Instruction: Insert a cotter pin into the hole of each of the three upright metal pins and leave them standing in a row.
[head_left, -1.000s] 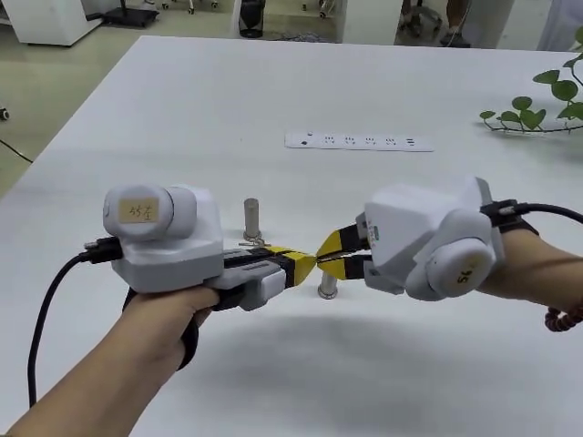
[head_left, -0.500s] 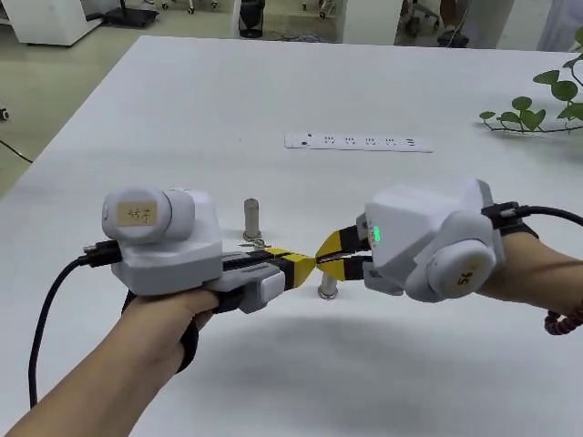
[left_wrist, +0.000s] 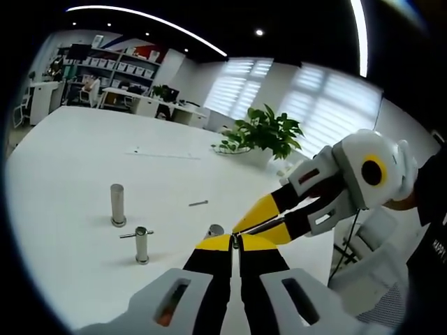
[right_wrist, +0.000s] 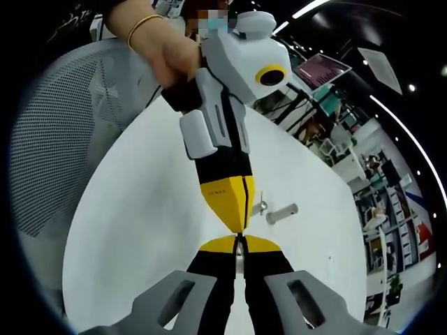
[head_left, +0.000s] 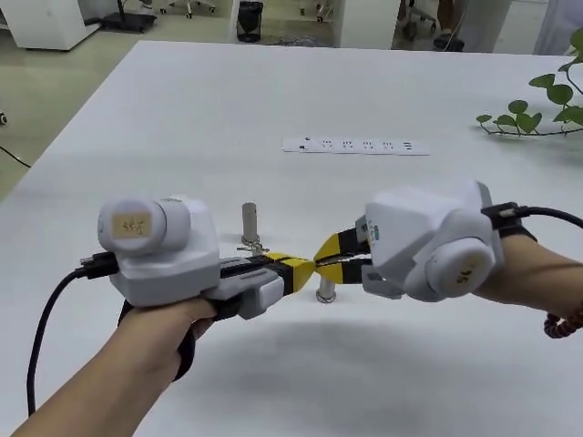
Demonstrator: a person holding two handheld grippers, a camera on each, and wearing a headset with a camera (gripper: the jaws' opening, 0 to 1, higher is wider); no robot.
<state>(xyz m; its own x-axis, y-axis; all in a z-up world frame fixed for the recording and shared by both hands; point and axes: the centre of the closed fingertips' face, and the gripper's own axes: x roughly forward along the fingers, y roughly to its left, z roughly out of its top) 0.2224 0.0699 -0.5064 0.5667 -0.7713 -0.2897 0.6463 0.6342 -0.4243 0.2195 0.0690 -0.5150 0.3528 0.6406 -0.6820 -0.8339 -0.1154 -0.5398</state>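
On the white bench (head_left: 273,91), at the left, a bare metal pin (left_wrist: 117,204) stands upright. Near it a second metal pin (left_wrist: 142,246) carries a cotter pin (left_wrist: 129,235) crosswise. Next comes the left gripper (left_wrist: 236,243), jaws closed, tip to tip with the right gripper (right_wrist: 239,244), also closed, close by a third metal pin (head_left: 326,291). Whether either pinches anything, I cannot tell.

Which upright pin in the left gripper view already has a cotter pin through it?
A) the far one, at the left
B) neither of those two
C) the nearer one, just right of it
C: the nearer pin has a cotter pin crossing it near the top and sticking out sideways, while the far pin stands bare.
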